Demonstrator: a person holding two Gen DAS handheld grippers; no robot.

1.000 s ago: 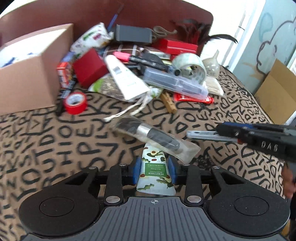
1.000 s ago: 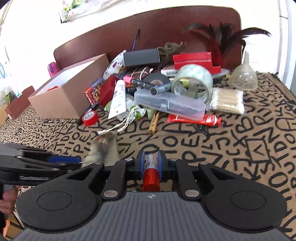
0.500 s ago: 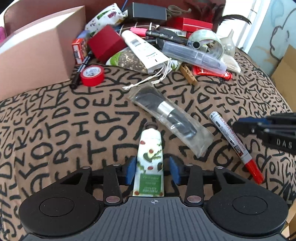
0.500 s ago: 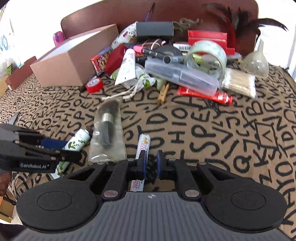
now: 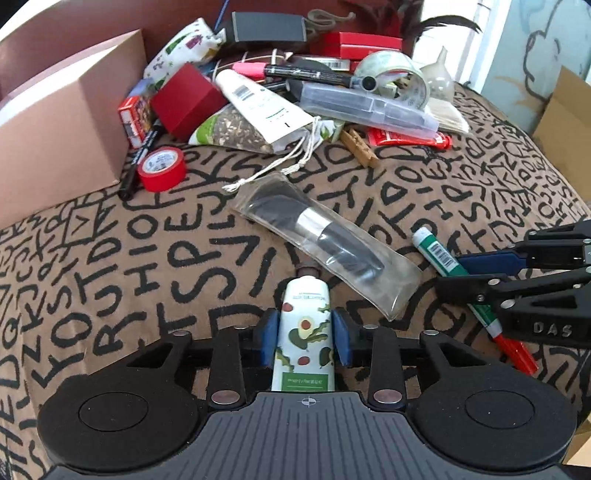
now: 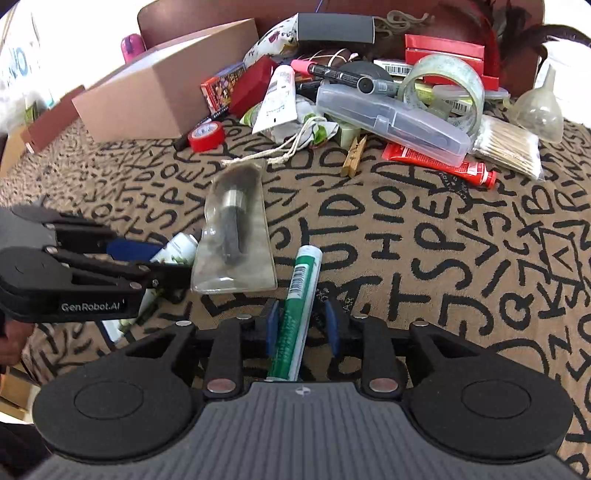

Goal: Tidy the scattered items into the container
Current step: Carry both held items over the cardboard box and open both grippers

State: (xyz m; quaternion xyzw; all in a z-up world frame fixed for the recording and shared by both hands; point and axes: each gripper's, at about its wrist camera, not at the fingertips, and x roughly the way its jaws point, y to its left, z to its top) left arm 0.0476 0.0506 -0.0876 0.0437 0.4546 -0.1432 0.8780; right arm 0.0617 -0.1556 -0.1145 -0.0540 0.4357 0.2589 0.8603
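The left tool (image 5: 306, 341) is closing around the soft, light cream tube (image 5: 306, 345), not squeezing yet; hold its middle. The right tool (image 6: 301, 328) is opening around the hard, slippery marker (image 6: 298, 310). The box (image 5: 55, 122) sits far ahead, left.

Two tape rolls (image 5: 162, 168), one cardboard box (image 5: 62, 122).

Home bedroom — bed (image 5: 461, 192) in letter-print cover, headboard (image 6: 424, 14), household clutter (image 5: 332, 88)
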